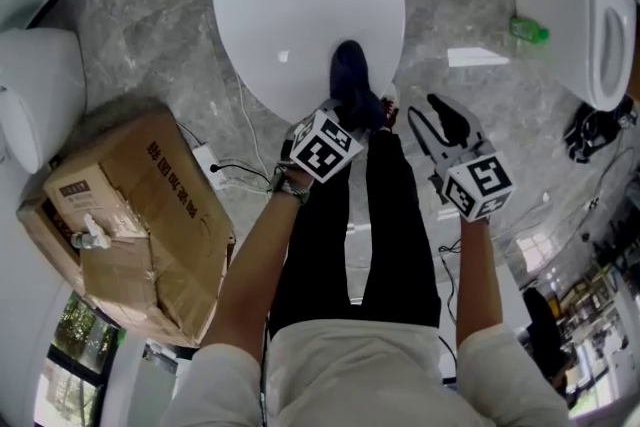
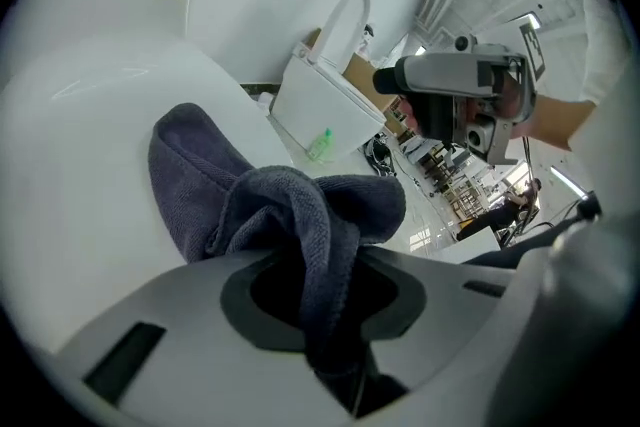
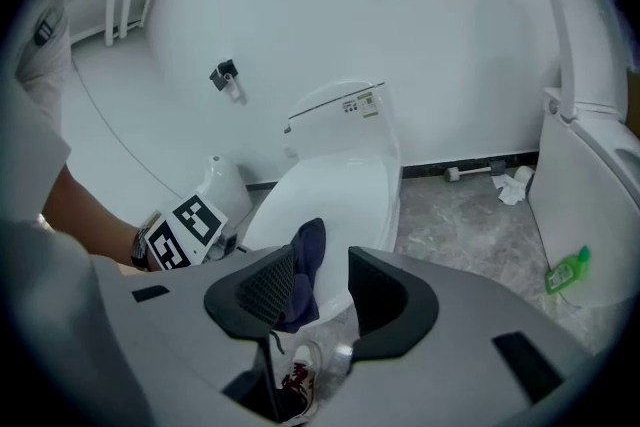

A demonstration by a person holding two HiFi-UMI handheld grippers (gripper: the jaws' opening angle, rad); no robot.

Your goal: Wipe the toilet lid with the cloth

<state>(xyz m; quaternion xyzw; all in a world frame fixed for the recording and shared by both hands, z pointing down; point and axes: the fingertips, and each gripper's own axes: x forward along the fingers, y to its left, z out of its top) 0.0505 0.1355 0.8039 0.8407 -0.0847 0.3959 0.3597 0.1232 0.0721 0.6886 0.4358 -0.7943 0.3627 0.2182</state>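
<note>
The white toilet lid point(image 1: 300, 5) is closed and fills the top middle of the head view. A dark blue cloth point(image 1: 352, 85) lies on its near right edge, bunched up, with my left gripper point(image 1: 345, 120) shut on its near end. In the left gripper view the cloth point(image 2: 270, 205) is pinched between the jaws and drapes forward onto the lid point(image 2: 70, 175). My right gripper point(image 1: 440, 120) hovers to the right of the lid, over the floor, open and holding nothing. The right gripper view shows the cloth point(image 3: 305, 255) and the lid point(image 3: 340, 190) past its spread jaws point(image 3: 312, 290).
A cardboard box point(image 1: 130, 225) stands on the floor at the left, with cables point(image 1: 235, 170) beside it. A second toilet point(image 1: 585, 5) with its lid raised stands at the top right, a green bottle point(image 1: 528, 31) on it. A white urinal-like fixture point(image 1: 35, 90) stands at the far left.
</note>
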